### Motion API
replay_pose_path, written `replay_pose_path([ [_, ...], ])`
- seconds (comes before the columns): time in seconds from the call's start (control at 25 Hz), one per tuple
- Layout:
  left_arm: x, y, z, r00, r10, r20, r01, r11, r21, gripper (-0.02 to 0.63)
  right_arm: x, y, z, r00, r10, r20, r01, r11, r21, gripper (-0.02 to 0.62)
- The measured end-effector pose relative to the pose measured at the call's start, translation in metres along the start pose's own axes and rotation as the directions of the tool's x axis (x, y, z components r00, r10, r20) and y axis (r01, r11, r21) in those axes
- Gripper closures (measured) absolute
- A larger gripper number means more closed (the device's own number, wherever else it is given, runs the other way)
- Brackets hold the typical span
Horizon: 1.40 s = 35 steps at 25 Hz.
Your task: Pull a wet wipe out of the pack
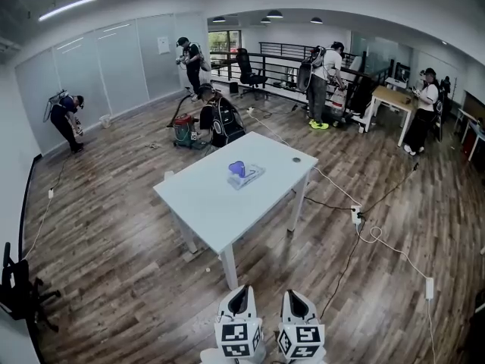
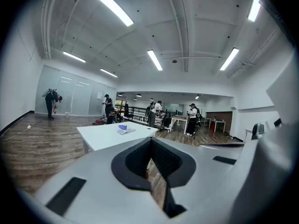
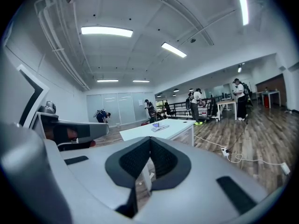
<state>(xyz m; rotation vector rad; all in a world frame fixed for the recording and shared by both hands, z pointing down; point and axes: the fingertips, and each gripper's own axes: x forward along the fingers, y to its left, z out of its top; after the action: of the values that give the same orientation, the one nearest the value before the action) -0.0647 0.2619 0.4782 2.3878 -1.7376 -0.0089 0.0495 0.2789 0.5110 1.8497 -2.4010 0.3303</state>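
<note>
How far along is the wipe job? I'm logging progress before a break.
Done: nothing that shows. The wipe pack lies on the white table, well ahead of both grippers. In hand: nothing. The left gripper and right gripper are shut and empty, held low, short of the table. Left: approach, steady the pack, pull out a wipe.
</note>
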Motion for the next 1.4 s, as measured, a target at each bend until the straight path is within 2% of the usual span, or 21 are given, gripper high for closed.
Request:
replay_pose_path([
  [0.64,0.073,0.013,0.012,1.000,0.002,-0.001,-0.002,1.000,-0.007,0.606,0.070,-0.025,0.018,1.000,0.014,-0.017,-0.013,1.000,0.021,0.586],
  [1.04,0.120,0.036,0.021,1.000,0.015,-0.006,-0.015,1.000,-0.011,0.606,0.125,-0.024,0.029,0.998,0.061,-0.033,-0.060,0.998,0.027,0.586],
  [1.4,0.167,0.053,0.025,1.000,0.012,-0.012,-0.012,1.000,-0.013,0.606,0.171,-0.035,0.037,0.997,0.066,-0.045,-0.065,0.997,0.031,0.586],
])
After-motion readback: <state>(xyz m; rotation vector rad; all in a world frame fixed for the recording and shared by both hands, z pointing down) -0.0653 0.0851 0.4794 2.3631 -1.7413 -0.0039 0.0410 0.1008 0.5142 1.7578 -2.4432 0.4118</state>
